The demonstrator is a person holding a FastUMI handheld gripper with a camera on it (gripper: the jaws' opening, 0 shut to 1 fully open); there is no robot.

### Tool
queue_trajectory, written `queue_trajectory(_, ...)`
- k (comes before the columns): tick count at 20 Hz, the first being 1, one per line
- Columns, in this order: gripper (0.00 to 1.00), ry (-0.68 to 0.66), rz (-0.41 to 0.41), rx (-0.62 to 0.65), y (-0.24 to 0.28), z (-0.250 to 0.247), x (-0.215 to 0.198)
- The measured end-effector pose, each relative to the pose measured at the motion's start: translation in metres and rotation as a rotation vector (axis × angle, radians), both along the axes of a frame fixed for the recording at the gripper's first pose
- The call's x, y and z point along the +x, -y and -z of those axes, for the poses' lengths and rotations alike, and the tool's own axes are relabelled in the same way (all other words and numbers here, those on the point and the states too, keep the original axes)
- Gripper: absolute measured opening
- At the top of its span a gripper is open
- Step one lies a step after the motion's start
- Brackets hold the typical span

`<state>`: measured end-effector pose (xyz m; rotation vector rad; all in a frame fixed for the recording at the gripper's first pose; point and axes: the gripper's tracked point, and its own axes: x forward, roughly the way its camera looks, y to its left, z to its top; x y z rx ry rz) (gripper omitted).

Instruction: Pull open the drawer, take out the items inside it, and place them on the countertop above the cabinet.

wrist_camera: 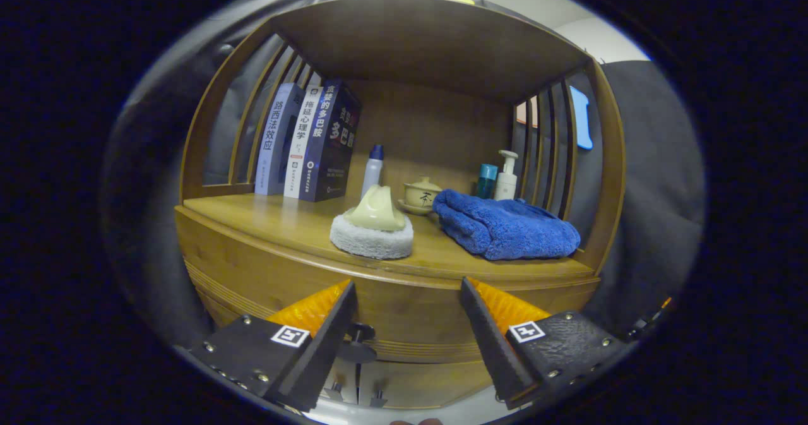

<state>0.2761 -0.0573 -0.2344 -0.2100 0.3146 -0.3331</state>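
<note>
Your hand-held gripper [407, 299] stands with its fingers spread wide and nothing between them, level with the front of the wooden cabinet [404, 311]. Just ahead of the left finger, a dark round knob [358, 335] projects from the drawer front [416, 330], which sits flush with the cabinet face; the drawer looks closed, and its contents cannot be seen.

Above the fingers, the bench [284, 220] is smooth, light-grained wood, enclosed by slatted sides and a flat wooden top. On it you have:

- A round white scrubbing pad with a fibrous texture, topped by a pale, moulded handle [374, 226], near the front edge.
- A blue towel [505, 229], thick and plush, folded into a soft heap just right of the pad.
- Three upright books [309, 142] leaning together at the back left.
- A slim bottle with a blue cap [374, 169], behind the pad.
- A small lidded ceramic cup on a saucer [421, 194], between bottle and towel.
- A teal container [486, 180] and a white pump bottle [506, 175], standing side by side behind the towel.
</note>
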Motion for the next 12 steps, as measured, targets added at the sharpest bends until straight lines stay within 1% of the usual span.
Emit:
queue_trajectory(1,0.99,-0.003,-0.006,-0.003,0.001,0.0,0.0)
queue_trajectory(3,0.98,0.003,-0.034,0.053,-0.004,0.0,-0.004)
queue_trajectory(5,0.97,0.021,-0.039,0.086,0.001,-0.006,-0.009)
queue_trajectory(9,0.97,0.075,-0.055,0.066,0.024,-0.031,-0.027)
queue_trajectory(12,0.97,0.108,-0.071,0.026,0.056,-0.06,-0.043)
